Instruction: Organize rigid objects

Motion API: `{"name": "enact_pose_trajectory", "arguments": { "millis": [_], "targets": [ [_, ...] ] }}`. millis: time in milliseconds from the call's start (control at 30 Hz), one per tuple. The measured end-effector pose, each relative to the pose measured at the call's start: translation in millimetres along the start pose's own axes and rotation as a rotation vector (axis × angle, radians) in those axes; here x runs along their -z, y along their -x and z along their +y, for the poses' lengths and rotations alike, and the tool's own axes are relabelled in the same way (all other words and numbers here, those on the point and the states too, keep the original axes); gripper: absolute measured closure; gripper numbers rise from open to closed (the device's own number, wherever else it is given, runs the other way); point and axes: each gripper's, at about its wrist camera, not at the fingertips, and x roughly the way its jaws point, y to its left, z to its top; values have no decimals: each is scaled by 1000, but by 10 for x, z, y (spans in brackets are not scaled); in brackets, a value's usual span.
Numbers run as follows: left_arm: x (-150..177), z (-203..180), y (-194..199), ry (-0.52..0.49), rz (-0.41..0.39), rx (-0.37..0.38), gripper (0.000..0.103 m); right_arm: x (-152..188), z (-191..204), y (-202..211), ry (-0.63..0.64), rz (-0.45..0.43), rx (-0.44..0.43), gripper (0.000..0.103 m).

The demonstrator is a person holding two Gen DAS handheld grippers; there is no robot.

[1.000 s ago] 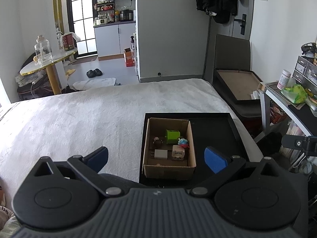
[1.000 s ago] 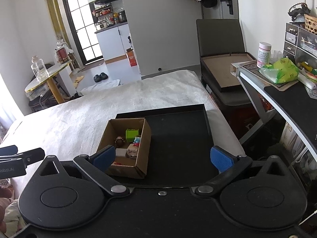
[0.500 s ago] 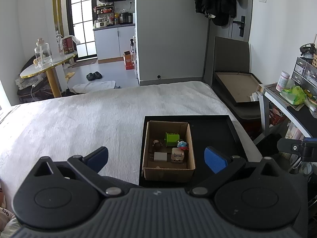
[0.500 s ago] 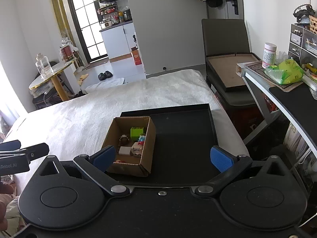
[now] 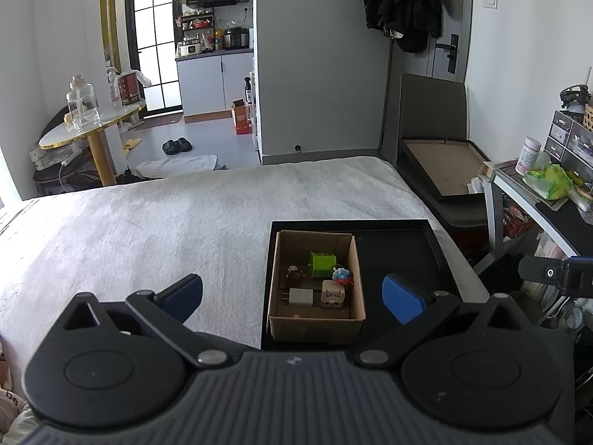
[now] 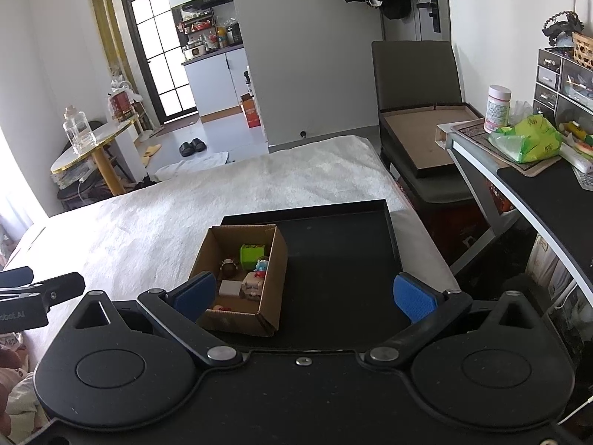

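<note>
A small cardboard box [image 5: 315,324] [image 6: 272,285] sits in the left part of a black tray [image 5: 415,256] [image 6: 344,237] on a white-covered bed. Inside lie a green cube [image 5: 321,262] [image 6: 251,254], a brown round figure [image 5: 294,273] [image 6: 229,266], a white charger block [image 5: 301,296] [image 6: 229,289], a beige toy [image 5: 333,293] [image 6: 252,284] and a blue-and-red figure [image 5: 341,273] [image 6: 262,265]. My left gripper [image 5: 292,294] hangs open above the box's near side. My right gripper [image 6: 304,293] is open too, over the tray's near edge. Neither holds anything.
The white bed cover [image 5: 166,230] stretches left of the tray. A dark chair with a flat cardboard tray [image 6: 426,137] stands beyond the bed's right corner. A desk [image 6: 548,200] with a green bag and a white jar runs along the right. A round table [image 5: 89,129] stands far left.
Both grippers have risen and drawn back a little, so the box and tray look slightly smaller and lower. Nothing was taken hold of; both stay open.
</note>
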Motion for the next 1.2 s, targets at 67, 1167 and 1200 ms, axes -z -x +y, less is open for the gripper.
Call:
{"name": "enact_pose_trajectory", "arguments": {
  "millis": [67,1167,1200],
  "targets": [
    [2,2,-3,4,3,-3,0,0,-2,-3,3,1,-2,0],
    [3,3,14,4,-4,-7,0,21,-7,-32,0,14,15,0],
    [3,5,11,4,-4,-6,0,22,-7,-29,0,15,15,0]
  ]
}}
